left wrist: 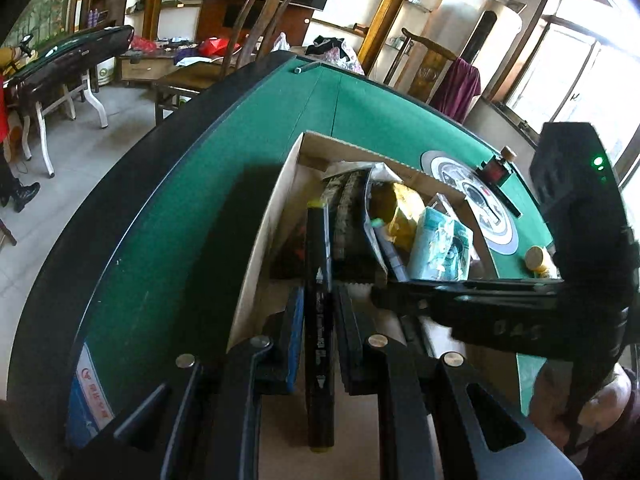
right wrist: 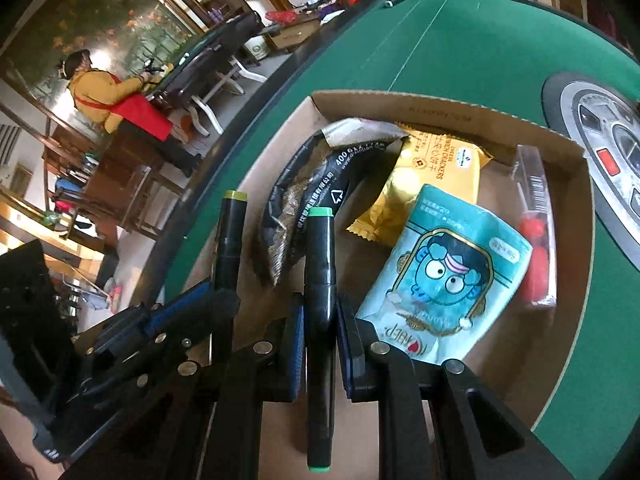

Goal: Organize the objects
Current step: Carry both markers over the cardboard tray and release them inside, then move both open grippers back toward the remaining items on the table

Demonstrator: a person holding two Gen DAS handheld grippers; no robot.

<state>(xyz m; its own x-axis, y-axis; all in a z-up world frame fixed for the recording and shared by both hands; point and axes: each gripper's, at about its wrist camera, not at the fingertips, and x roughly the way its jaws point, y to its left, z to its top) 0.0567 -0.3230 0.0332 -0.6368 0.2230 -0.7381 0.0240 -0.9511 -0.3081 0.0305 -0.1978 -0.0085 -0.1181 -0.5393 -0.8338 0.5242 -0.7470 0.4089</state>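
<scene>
Cardboard box of crinkly packets, left gripper clamping yellow-capped marker, right gripper clamping green-capped marker.

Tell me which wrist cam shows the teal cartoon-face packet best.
Right wrist: the teal cartoon-face packet lies face-up in the cardboard box, print fully visible. Left wrist shows it smaller, at an angle, its lower edge cut off by the right gripper's finger.

Table top: matt green felt.
Box: plain brown cardboard, dull, with a raw corrugated edge.
Teal pouch: glossy printed plastic film.
Yellow cracker packet: shiny foil-like wrapper.
Green-capped marker: smooth glossy black plastic.
Yellow-capped marker: the same, slightly satin.
Finger pads: blue, possibly ribbed rubber.
</scene>
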